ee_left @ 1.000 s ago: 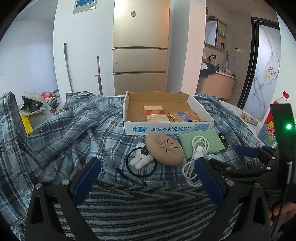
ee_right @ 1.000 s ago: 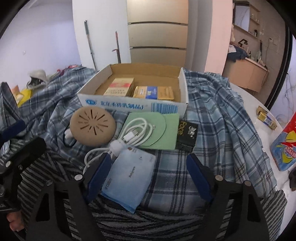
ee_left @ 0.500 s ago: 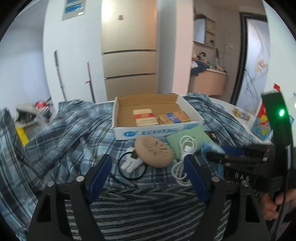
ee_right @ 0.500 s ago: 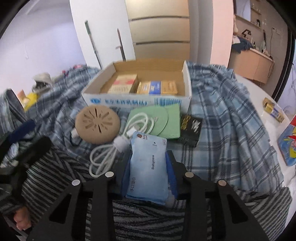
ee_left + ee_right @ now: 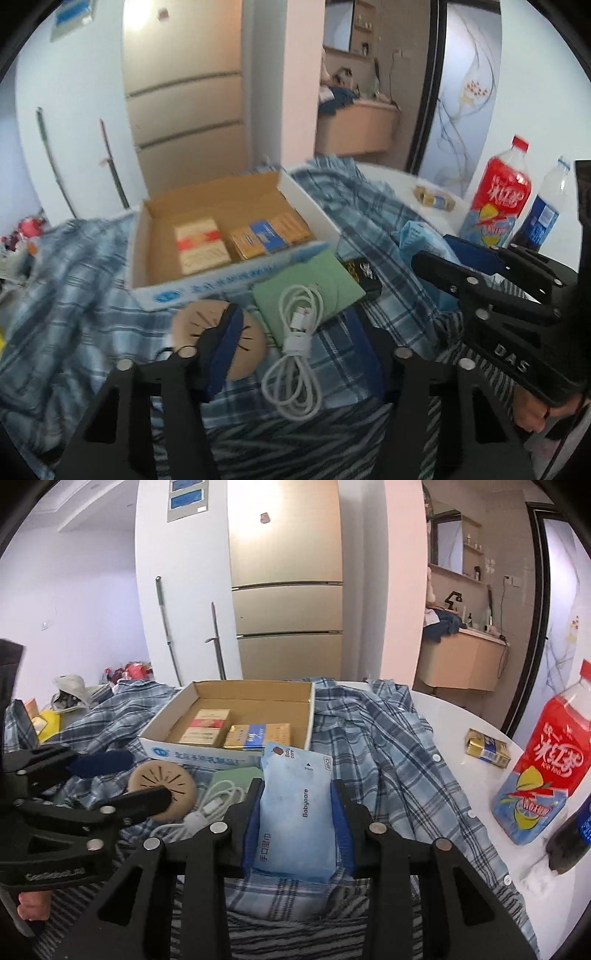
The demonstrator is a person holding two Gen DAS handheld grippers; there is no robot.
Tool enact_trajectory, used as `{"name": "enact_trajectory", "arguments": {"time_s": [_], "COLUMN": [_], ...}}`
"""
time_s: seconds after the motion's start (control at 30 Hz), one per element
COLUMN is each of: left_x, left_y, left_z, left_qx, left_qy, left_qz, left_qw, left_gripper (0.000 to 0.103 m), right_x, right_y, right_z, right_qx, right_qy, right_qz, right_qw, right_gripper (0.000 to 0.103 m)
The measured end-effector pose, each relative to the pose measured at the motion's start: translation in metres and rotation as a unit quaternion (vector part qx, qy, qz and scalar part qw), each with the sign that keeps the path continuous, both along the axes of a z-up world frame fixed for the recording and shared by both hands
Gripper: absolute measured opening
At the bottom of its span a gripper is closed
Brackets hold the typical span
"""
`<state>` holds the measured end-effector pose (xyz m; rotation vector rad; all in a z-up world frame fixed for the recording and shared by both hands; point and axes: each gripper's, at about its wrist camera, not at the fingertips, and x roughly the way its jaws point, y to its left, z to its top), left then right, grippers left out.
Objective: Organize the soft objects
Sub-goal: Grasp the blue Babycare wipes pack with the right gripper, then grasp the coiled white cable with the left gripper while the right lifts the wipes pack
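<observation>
The right hand-held gripper is clamping a blue wipes pack flat between its pads, squeezing the two long edges, probably because the soft pouch would sag or slip if pinched by a corner. The pack is lifted clear of the plaid shirt, hanging just in front of the open box. Its long axis is running straight along the fingers, printed face up, far end pointing toward the box's near wall (a lean seems likely, but I cannot tell how much).

The left hand-held gripper is closing, its jaws about halfway in. The white cable is lying between them on the shirt, yet the pads are not touching it. One pad is passing in front of the tan disc.

Beyond, the cable's coiled end is resting on a green pad, which lies against the box. The box is holding small cartons, so it is probably serving as the collecting place. Two bottles are standing on the bare worktop, off the shirt.
</observation>
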<state>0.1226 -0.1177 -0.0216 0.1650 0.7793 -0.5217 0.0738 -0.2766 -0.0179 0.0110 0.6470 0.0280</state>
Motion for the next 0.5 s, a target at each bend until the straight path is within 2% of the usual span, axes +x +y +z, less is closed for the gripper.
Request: {"name": "enact_trajectory", "arguments": {"time_s": [0.13,0.3,0.4,0.5], "left_x": [0.015,0.025,0.026,0.028], "left_y": [-0.010,-0.012,-0.012,-0.013], "left_z": [-0.026,-0.049,-0.053,-0.056], "left_qx": [0.023,0.026,0.028,0.034], "left_qy": [0.030,0.077,0.084,0.091], "left_qz": [-0.014,-0.022,-0.023,-0.019], "left_qw": [0.9992,0.9964,0.9958,0.9951], "left_gripper": [0.045,0.042,0.040,0.025], "right_x": [0.006,0.008,0.009,0.009], "right_y": [-0.006,-0.008,-0.005,-0.004], "right_z": [-0.009,-0.014,-0.017,-0.017], "right_qx": [0.018,0.027,0.022,0.018], "right_qy": [0.019,0.030,0.034,0.036], "right_qz": [0.000,0.006,0.010,0.009], "right_qw": [1.000,0.999,0.999,0.999], "right_gripper": [0.035,0.035,0.035,0.035]}}
